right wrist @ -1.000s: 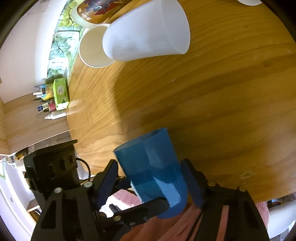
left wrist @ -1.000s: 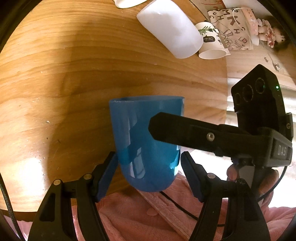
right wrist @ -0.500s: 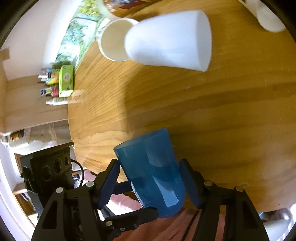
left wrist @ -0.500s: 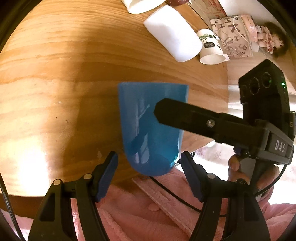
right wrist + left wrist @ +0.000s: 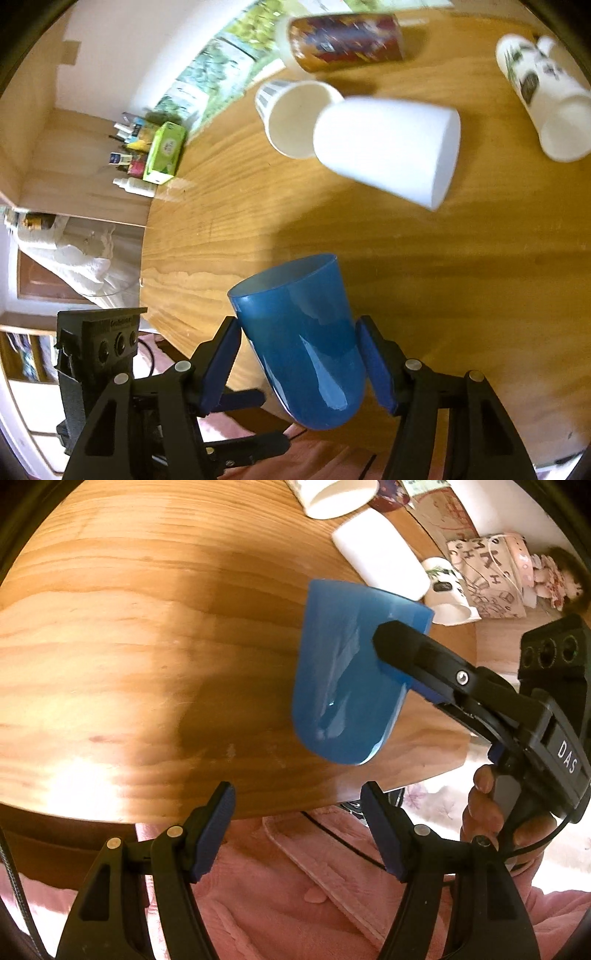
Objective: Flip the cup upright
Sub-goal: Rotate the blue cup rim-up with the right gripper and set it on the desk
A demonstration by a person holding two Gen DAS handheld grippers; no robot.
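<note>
A blue plastic cup [image 5: 343, 686] is held above the near edge of the round wooden table [image 5: 147, 646]. My right gripper [image 5: 301, 354] is shut on the blue cup [image 5: 306, 343], its pads on either side, the mouth pointing away from the camera. In the left wrist view one right finger [image 5: 417, 653] lies across the cup. My left gripper [image 5: 297, 812] is open and empty, below and clear of the cup, over the table's edge.
A white cup [image 5: 388, 147] lies on its side mid-table, with a paper cup [image 5: 295, 118], a patterned can [image 5: 343, 40] and a white printed mug [image 5: 543, 92] behind it. A pink garment [image 5: 295, 904] is below the table edge.
The left gripper has let go of the blue cup and drawn back toward the table edge. The right gripper keeps the cup and has carried it up and to the right.
</note>
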